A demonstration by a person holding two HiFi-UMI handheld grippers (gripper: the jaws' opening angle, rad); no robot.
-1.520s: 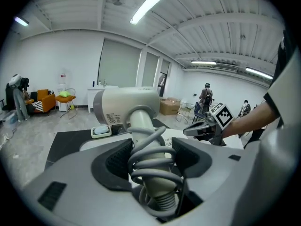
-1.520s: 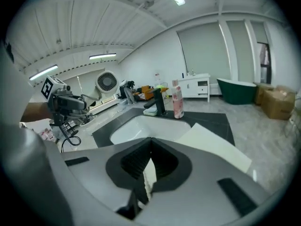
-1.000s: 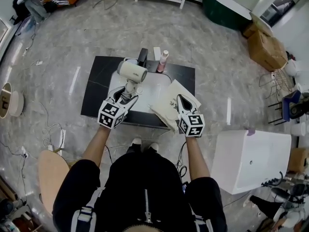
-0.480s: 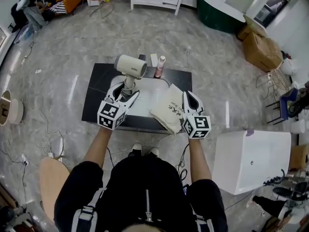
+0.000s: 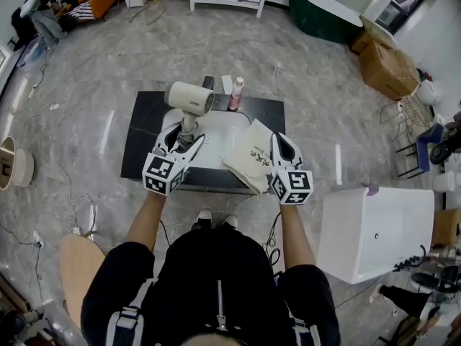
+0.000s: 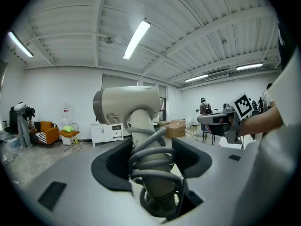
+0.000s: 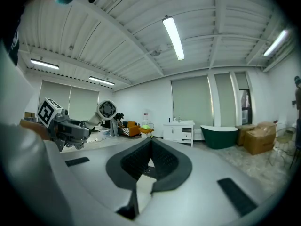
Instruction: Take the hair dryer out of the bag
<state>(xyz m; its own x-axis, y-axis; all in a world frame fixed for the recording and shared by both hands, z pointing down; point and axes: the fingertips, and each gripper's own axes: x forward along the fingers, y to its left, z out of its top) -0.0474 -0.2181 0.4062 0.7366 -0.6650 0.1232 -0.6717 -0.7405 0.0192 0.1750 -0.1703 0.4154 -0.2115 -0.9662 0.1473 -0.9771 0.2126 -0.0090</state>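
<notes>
Clamped between the jaws of the left gripper (image 5: 186,137): cord-wound handle of the hair dryer (image 5: 189,97), its head just beyond the fingertips, clear of the bag (image 5: 248,161). Pinched in the pressed-together right gripper (image 5: 277,141): the bag's edge, cloth hanging just left of it.

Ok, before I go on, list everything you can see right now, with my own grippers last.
hair dryer: one, cream, held upright over the table
tote bag: one, cream with dark print, over the table's right side
bottle: one, pink, at the table's far edge
table: one, black, centre of the floor
bathtub: one, dark green, far right
cardboard boxes: two, brown, right of the bathtub
left gripper: one, white, shut on the hair dryer's cord-wrapped handle
right gripper: one, white, shut on the tote bag
</notes>
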